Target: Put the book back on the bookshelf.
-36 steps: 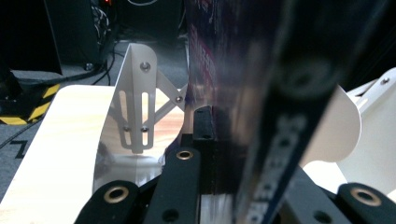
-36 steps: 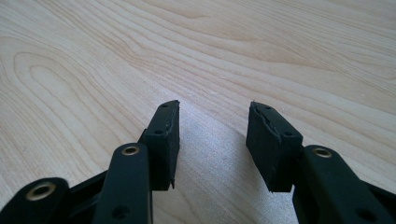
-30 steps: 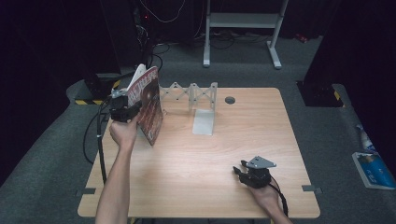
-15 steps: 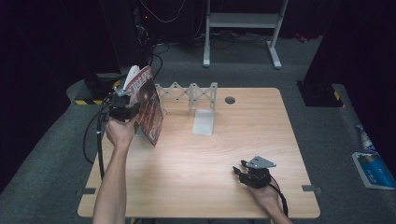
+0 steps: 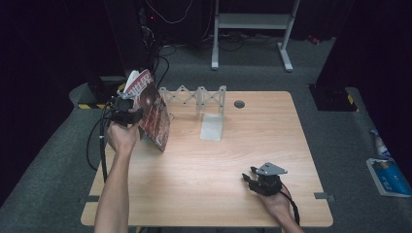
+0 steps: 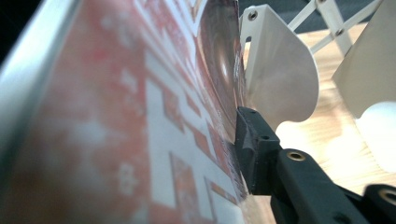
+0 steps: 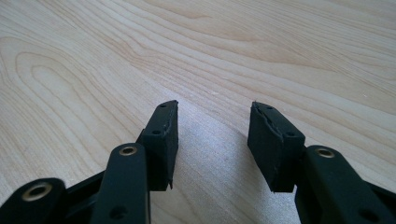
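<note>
Magazine (image 5: 151, 112) tilted further; left gripper (image 5: 127, 112) jaws opening, one hidden behind cover.

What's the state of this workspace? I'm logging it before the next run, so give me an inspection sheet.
Surface: wooden table, one dark grommet.
Job's things: magazine standing at the left end of the white rack.
Clutter: nothing seen.
Grippers: left tongs have just been opening, magazine between them; right tongs open, empty, low over the table.
Cables: left cable, right cable; floor cables behind.
Surroundings: grey carpet, white stand, blue packet.
</note>
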